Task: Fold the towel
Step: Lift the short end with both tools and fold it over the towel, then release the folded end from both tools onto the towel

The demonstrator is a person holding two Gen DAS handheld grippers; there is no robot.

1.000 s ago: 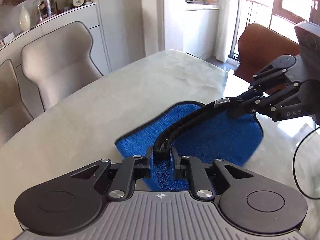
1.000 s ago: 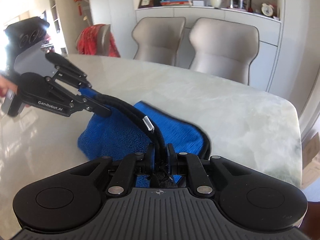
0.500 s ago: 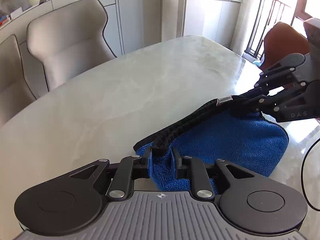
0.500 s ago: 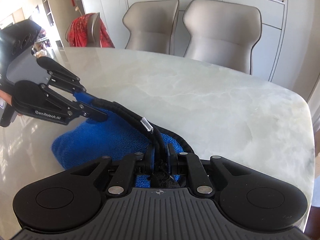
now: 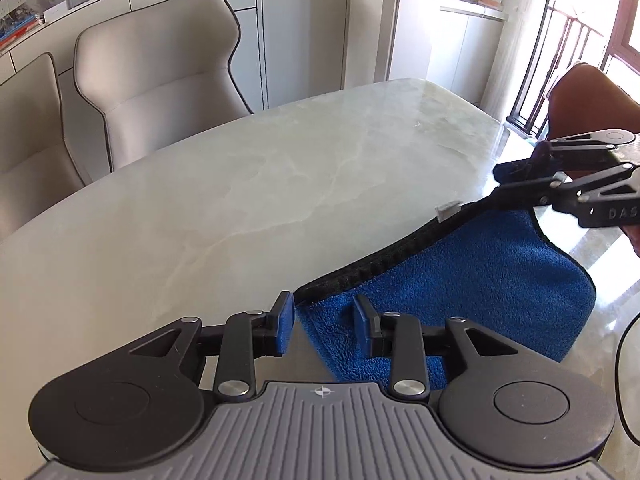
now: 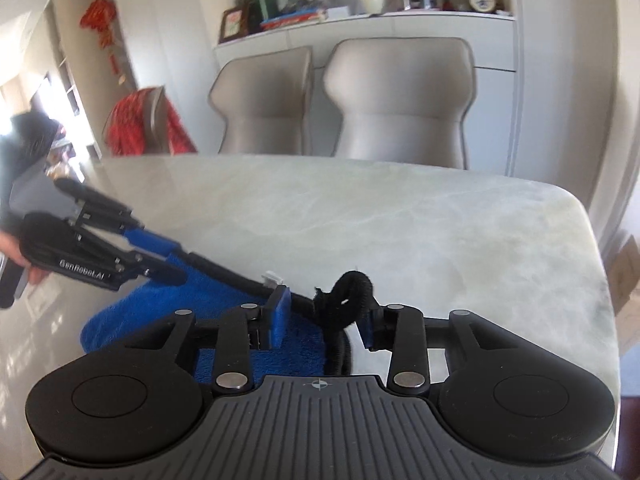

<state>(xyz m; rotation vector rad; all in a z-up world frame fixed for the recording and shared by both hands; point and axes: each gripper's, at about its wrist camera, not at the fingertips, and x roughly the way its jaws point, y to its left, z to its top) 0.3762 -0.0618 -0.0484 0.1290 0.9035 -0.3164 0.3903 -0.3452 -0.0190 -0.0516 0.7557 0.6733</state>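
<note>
A blue towel (image 5: pixel 472 280) is laid doubled on the near right of the marble table (image 5: pixel 240 184), its black hem released as the left gripper (image 5: pixel 324 322) and right gripper (image 6: pixel 326 320) are opened, the fold apparently being set down.

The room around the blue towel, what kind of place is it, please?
Most likely a home dining room: a large marble-look table with upholstered beige dining chairs beside it, and a sideboard behind them holding a vase, a small clock and books.
</note>
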